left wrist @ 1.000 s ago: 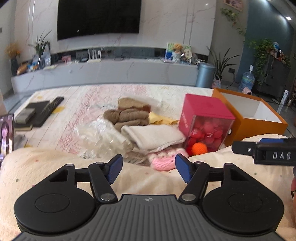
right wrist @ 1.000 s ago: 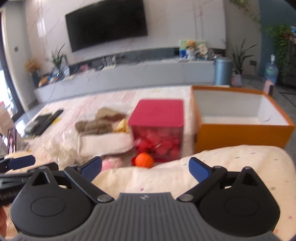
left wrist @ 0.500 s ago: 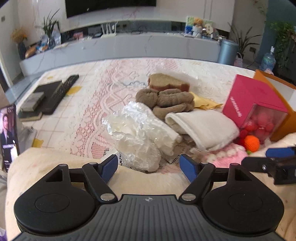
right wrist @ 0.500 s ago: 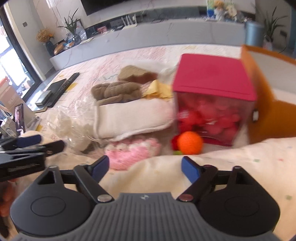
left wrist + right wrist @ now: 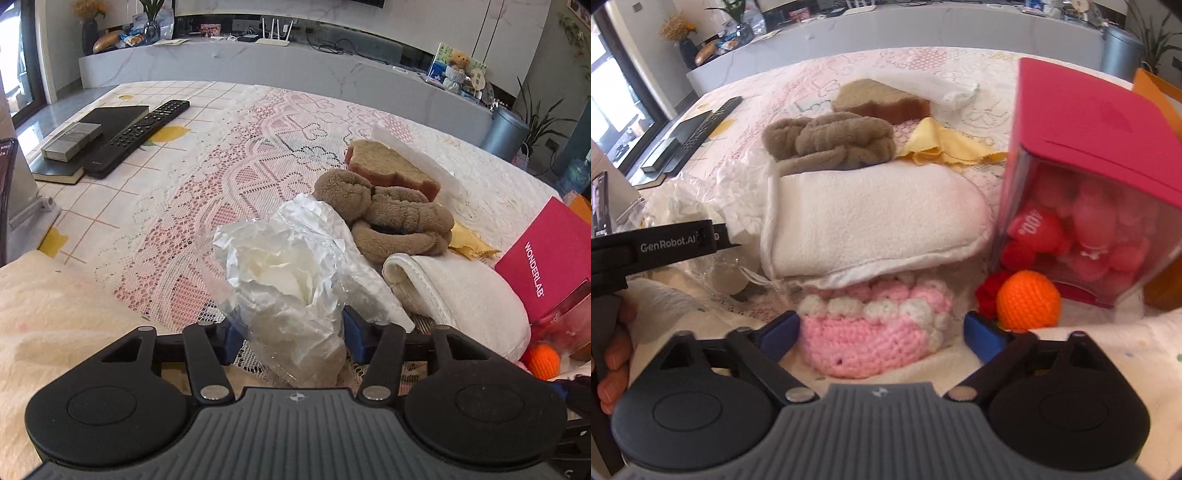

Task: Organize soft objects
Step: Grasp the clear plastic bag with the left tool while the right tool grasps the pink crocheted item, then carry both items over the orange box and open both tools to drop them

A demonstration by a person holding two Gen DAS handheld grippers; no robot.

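My left gripper (image 5: 291,338) is open with its blue fingertips on either side of a crumpled clear plastic bag (image 5: 288,273) holding something white. My right gripper (image 5: 882,334) is open around a pink and white crocheted piece (image 5: 871,332) on the cream cloth. Behind them lie a white towel pouch (image 5: 871,221), a brown plush bundle (image 5: 831,142), a brown sponge (image 5: 882,99) and a yellow cloth (image 5: 938,146). An orange crocheted ball (image 5: 1028,304) sits beside a red crocheted bit (image 5: 988,291).
A pink-lidded clear box (image 5: 1097,192) of red soft items stands at right, with an orange box (image 5: 1152,92) behind it. A remote (image 5: 138,134), a dark book (image 5: 107,118) and a phone on a stand (image 5: 7,192) are at left. Lace tablecloth (image 5: 207,158) covers the table.
Both grippers have moved forward and down. The left fingers now straddle the plastic bag; the right fingers now straddle the pink crocheted piece.
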